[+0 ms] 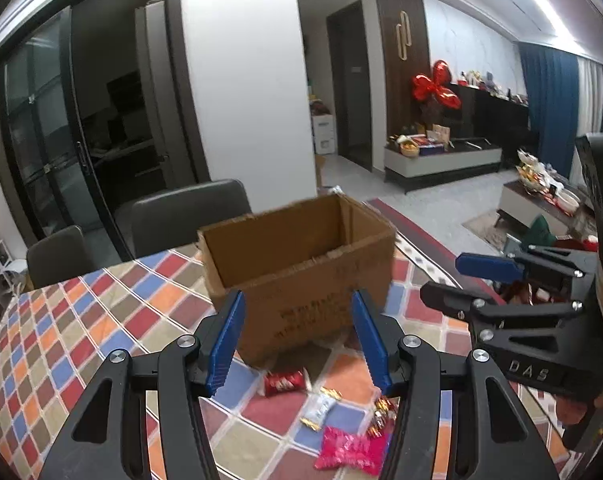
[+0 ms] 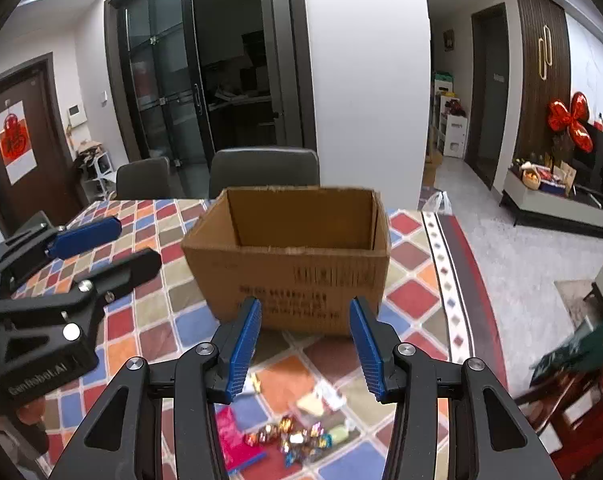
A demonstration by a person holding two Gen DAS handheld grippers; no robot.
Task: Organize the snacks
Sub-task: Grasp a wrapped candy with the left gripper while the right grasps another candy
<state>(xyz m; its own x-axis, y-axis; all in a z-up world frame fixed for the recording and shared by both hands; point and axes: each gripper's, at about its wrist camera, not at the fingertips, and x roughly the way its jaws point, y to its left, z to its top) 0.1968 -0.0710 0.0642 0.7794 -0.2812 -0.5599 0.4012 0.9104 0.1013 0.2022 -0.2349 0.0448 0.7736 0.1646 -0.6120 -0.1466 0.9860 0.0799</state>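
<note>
An open brown cardboard box [image 1: 301, 264] stands on the checked tablecloth; it also shows in the right wrist view [image 2: 293, 264]. In front of it lie snacks: a red packet [image 1: 283, 382], a white wrapped sweet [image 1: 317, 408], a pink packet [image 1: 349, 450] and small foil sweets [image 1: 381, 416]. In the right wrist view I see the pink packet [image 2: 231, 436] and several foil sweets [image 2: 297, 438]. My left gripper [image 1: 297, 340] is open and empty above the snacks. My right gripper [image 2: 305, 344] is open and empty, and shows at the right of the left wrist view [image 1: 453, 280].
Two grey chairs [image 2: 261, 172] stand behind the table. The tablecloth [image 1: 81, 320] covers the table, whose right edge [image 2: 453, 264] drops to a tiled floor. A low TV cabinet [image 1: 441, 160] and a coffee table [image 1: 541, 200] stand across the room.
</note>
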